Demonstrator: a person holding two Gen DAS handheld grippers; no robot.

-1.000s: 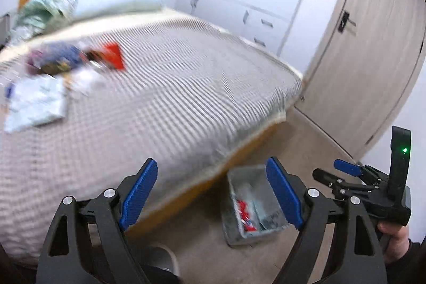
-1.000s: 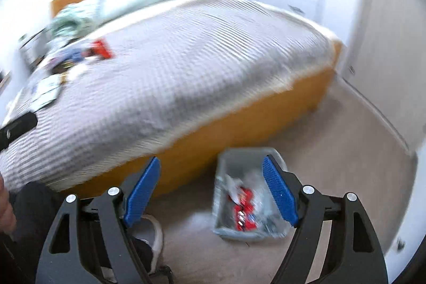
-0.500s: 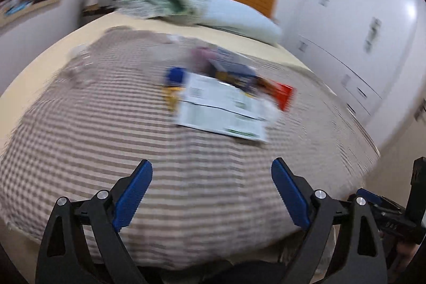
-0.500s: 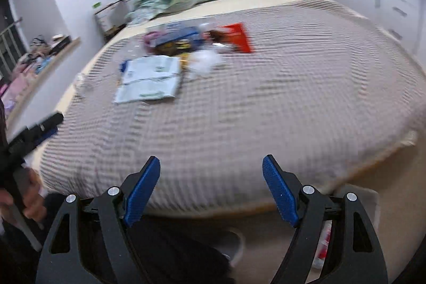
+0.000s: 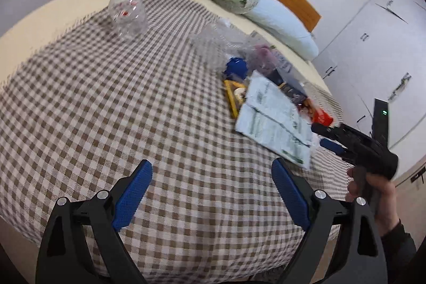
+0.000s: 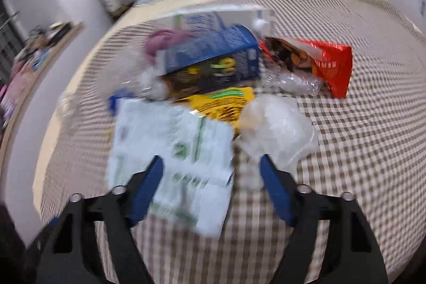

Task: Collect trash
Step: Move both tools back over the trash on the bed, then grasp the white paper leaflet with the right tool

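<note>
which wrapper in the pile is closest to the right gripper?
The white-and-green paper package: the right gripper is right at its near edge. The red, blue and yellow wrappers lie farther back.

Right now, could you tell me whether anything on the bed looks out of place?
Yes: litter on the checked blanket. Wrappers, a white packet and a red bag lie heaped together; a clear bottle lies apart, near the far edge.
</note>
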